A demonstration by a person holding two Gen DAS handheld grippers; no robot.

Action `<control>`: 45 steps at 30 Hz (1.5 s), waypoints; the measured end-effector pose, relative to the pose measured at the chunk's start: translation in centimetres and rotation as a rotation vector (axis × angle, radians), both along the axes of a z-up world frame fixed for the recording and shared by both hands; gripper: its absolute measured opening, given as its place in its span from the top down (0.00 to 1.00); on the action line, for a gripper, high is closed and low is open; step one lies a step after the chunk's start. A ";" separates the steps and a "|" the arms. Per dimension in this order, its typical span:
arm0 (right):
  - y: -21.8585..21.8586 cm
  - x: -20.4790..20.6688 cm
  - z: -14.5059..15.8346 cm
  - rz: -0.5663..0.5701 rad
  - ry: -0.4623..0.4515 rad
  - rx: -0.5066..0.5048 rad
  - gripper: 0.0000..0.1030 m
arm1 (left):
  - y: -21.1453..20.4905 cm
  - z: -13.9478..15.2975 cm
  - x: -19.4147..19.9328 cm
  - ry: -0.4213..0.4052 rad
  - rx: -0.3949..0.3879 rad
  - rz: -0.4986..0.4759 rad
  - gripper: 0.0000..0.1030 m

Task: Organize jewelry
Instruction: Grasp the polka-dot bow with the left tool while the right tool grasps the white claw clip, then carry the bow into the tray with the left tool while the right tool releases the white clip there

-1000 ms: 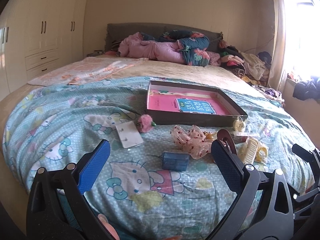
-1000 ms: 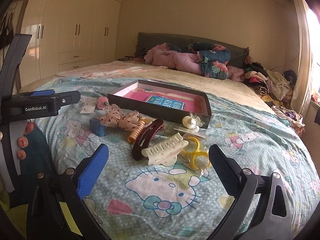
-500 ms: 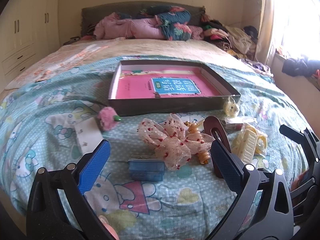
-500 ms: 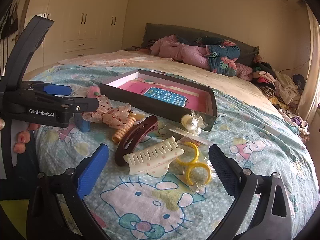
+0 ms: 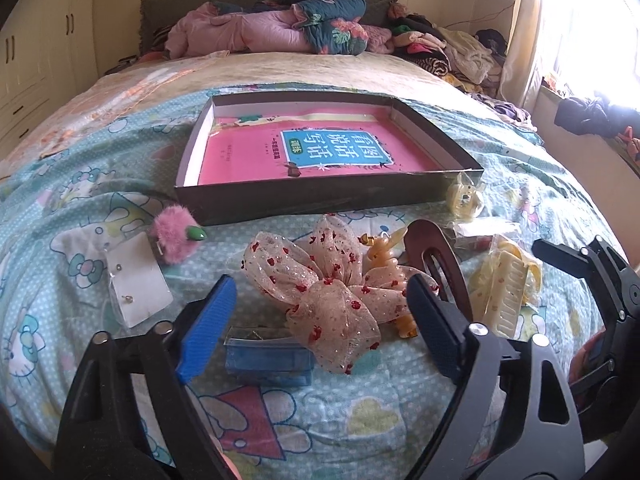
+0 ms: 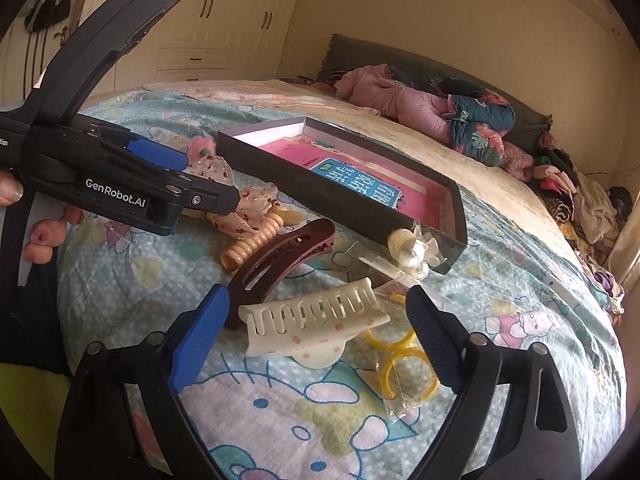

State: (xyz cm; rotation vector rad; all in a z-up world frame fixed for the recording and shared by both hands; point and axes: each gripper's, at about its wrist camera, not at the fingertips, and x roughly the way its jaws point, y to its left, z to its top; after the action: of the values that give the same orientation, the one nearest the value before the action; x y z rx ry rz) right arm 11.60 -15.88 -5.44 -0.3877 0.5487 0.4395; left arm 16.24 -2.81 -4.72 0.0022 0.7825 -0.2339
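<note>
My left gripper hangs low over the bedspread, its jaws closing. A sheer bow with red dots and a small blue box lie between the blue pads, and neither pad touches them. My right gripper straddles a cream claw clip, its jaws also closing, with the pads still off the clip. A brown hair clip, an orange spiral tie and bagged yellow rings lie close by. Behind them sits a dark shallow tray holding a pink book.
A pink pompom and an earring card lie at the left, and a bagged pale clip leans by the tray's corner. Bedding and clothes pile up at the headboard. The left gripper crosses the right wrist view at upper left.
Both grippers have moved forward and down toward the hair accessories, which now fill more of each view. Their jaws have narrowed slightly. Nothing has been taken hold of.
</note>
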 end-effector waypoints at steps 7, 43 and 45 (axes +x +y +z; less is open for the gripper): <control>-0.1 0.3 -0.6 0.020 0.010 0.006 0.24 | -0.4 -0.6 0.1 0.022 -0.001 -0.029 0.74; -4.5 5.5 6.1 -0.129 -0.029 0.203 0.25 | 1.3 4.9 6.5 -0.115 -0.093 0.036 0.96; -4.4 6.5 6.3 -0.135 -0.026 0.206 0.25 | 1.8 4.7 7.1 -0.111 -0.094 0.048 0.96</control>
State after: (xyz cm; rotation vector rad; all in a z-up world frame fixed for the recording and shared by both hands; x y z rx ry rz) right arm 18.05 -20.31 0.81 -0.1578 0.4956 0.3568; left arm 23.37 -0.99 -0.06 -0.0920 0.6598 -0.2228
